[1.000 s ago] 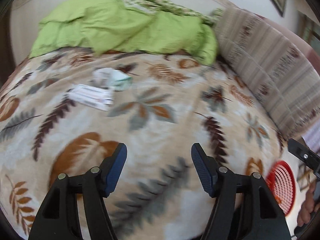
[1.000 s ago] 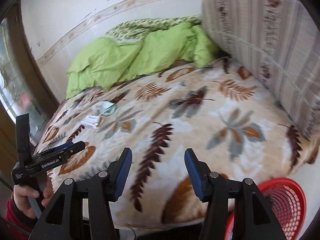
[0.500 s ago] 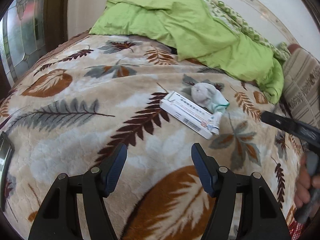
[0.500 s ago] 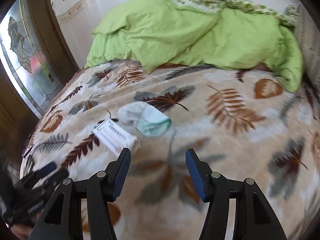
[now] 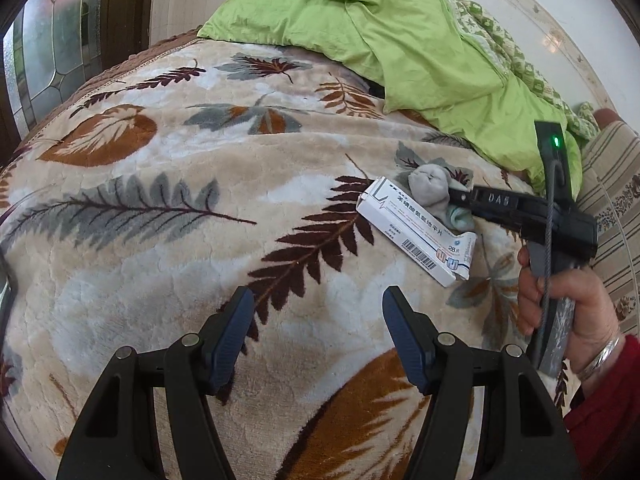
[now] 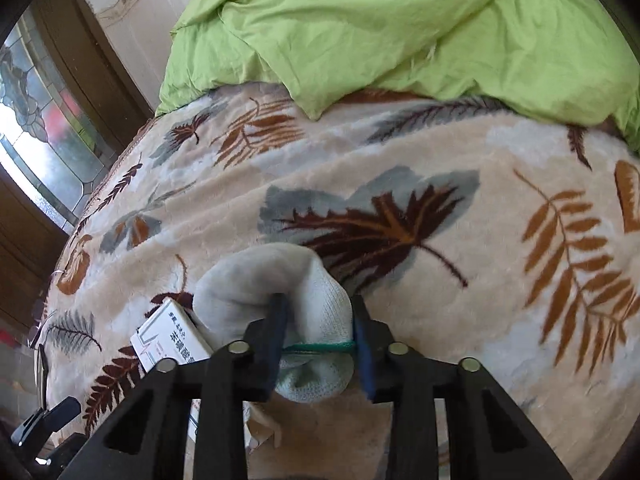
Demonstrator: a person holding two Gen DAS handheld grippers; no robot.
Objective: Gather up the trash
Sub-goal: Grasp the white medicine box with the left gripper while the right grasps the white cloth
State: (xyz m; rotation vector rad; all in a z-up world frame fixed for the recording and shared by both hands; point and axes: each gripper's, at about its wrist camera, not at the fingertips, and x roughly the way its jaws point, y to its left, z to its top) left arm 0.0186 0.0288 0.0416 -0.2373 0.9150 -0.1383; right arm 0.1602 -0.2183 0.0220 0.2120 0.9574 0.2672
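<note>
Big leaf-print plush blanket [image 5: 168, 216] covers the bed, with one rumpled lime-green duvet [image 5: 400, 36] at the far end. Half a second ago the right gripper [image 6: 318, 334] was hovering short of the trash; now its fingers are around the balled-up grey-white knit glove [image 6: 280, 280], pressing into it, so I'd say the first pickup is basically underway. Two trash items total: that glove and one white cardboard medicine box [image 5: 416, 232] touching it, untouched. Left gripper [image 5: 316, 324] hangs over the blanket nearby, fingers spread wide, holding nothing.
</note>
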